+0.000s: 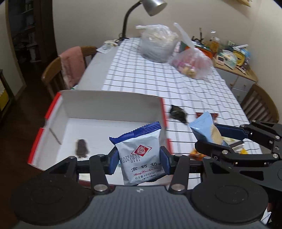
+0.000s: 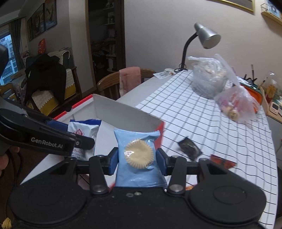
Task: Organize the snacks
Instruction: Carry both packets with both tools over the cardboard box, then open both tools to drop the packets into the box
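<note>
My left gripper (image 1: 139,161) is shut on a white-and-blue milk snack packet (image 1: 141,155) and holds it over the near edge of the open white box with red rim (image 1: 109,105). A dark wrapped snack (image 1: 81,148) lies inside the box. My right gripper (image 2: 136,163) is shut on a light blue cookie packet (image 2: 139,158), held just right of the box (image 2: 126,112); it also shows in the left wrist view (image 1: 208,130). The left gripper's packet shows in the right wrist view (image 2: 82,130).
On the checked tablecloth (image 1: 158,79) lie a dark wrapper (image 1: 178,112), a red-brown packet (image 2: 222,162) and orange wrapped sweets (image 1: 195,153). Two clear plastic bags (image 1: 158,44) (image 1: 192,61) and a desk lamp (image 1: 149,7) stand at the far end. Wooden chairs (image 1: 58,70) flank the table.
</note>
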Demonstrator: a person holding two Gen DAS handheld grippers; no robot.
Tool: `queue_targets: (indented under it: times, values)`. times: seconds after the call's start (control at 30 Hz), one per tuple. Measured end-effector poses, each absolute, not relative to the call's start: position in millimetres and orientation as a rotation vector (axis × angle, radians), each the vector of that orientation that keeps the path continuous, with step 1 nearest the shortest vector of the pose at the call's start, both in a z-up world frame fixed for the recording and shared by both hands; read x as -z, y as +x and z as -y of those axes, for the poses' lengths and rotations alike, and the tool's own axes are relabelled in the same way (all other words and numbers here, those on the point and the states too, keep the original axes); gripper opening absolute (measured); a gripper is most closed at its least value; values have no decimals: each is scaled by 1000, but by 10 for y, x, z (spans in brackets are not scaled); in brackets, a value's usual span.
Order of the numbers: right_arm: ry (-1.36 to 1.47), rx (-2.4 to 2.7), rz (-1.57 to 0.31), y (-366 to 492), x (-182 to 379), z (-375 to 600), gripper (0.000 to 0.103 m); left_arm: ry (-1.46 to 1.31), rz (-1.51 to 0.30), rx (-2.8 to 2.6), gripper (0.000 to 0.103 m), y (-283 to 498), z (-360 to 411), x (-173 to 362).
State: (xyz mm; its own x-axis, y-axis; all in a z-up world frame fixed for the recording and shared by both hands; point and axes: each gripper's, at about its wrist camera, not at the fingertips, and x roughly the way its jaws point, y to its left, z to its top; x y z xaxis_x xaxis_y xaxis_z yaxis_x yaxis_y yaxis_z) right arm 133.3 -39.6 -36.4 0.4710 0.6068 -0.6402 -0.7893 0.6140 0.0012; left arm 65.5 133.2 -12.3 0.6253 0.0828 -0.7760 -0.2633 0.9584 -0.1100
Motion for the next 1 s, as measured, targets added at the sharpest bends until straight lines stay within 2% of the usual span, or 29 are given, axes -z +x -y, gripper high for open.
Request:
queue_targets:
  times: [0.53,1.0]
  values:
    - [-376,-844,-759,1534,797,-615,44,-125,-971,-327,48,933,-2373,448]
    - [-498,-855,-887,1624,1317,-1176,44,5,-1138,-236,48,1326,-2439,1015]
